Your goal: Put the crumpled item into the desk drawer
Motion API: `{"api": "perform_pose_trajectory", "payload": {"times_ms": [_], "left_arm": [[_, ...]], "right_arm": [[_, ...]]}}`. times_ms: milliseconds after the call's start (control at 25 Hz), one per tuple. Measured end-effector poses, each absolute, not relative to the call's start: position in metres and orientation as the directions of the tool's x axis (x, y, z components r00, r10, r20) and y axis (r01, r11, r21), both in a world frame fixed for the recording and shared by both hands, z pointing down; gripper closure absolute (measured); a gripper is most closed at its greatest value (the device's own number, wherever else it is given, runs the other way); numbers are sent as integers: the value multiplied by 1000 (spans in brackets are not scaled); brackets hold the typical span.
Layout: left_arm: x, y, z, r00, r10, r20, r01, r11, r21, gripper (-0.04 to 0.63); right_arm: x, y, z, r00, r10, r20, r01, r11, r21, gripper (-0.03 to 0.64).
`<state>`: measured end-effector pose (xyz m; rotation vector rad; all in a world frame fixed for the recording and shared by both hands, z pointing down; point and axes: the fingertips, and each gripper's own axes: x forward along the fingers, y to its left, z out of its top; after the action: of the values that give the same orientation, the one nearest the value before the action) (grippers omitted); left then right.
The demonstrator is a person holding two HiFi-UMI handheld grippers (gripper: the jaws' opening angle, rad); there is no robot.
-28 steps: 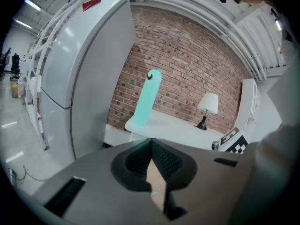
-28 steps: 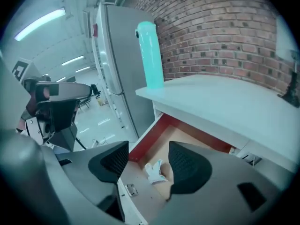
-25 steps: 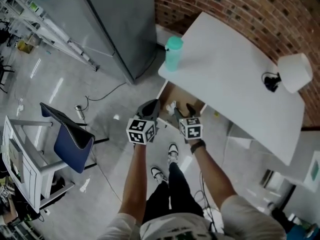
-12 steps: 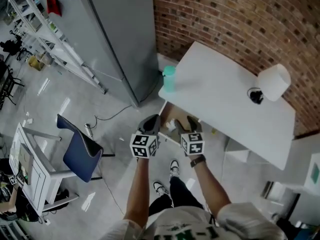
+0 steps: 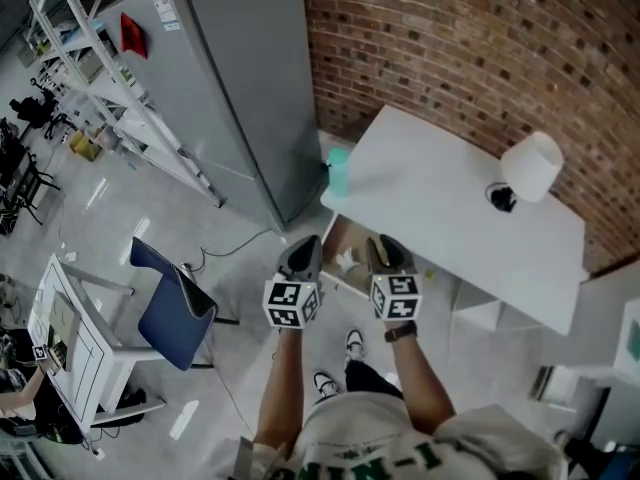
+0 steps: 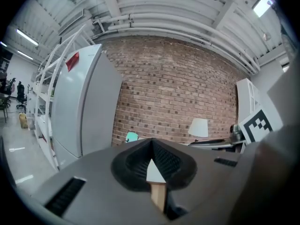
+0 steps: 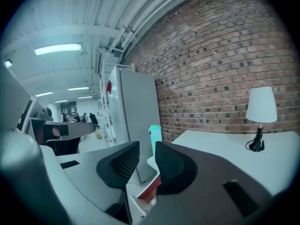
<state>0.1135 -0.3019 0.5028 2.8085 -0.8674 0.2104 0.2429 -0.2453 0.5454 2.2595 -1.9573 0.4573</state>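
Tongs: left gripper [image 6: 151, 153] pinched shut, empty; right gripper [image 7: 146, 162] narrowly apart, just closing on nothing. We find the white crumpled wad [image 5: 347, 260] inside the open wooden desk drawer [image 5: 356, 236], below both, midway between them.

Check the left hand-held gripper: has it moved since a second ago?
Yes, upward: the teal bottle, earlier towering over the left hand-held gripper, now barely peeks above it.

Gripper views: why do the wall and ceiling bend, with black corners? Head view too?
Left gripper view: wide-angle lens bows the brick wall and ceiling pipes, corners go black. Right gripper view: same bowing, teal tint, glaring ceiling light. Head view: milder, the wall curves too.
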Motion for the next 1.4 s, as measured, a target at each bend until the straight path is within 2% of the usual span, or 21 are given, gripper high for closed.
{"api": "perform_pose_trajectory", "payload": {"times_ms": [640, 1000, 1400], "left_arm": [[88, -267, 442, 813, -574, 97, -581, -812, 56, 600], [82, -264, 441, 822, -564, 83, -569, -820, 61, 598], [92, -268, 454, 834, -537, 123, -547, -835, 61, 598]], "right_arm": [[221, -211, 470, 149, -974, 169, -985, -161, -59, 612], [217, -207, 463, 162, -973, 166, -985, -169, -28, 612], [223, -219, 459, 155, -977, 149, -988, -156, 0, 612]]}}
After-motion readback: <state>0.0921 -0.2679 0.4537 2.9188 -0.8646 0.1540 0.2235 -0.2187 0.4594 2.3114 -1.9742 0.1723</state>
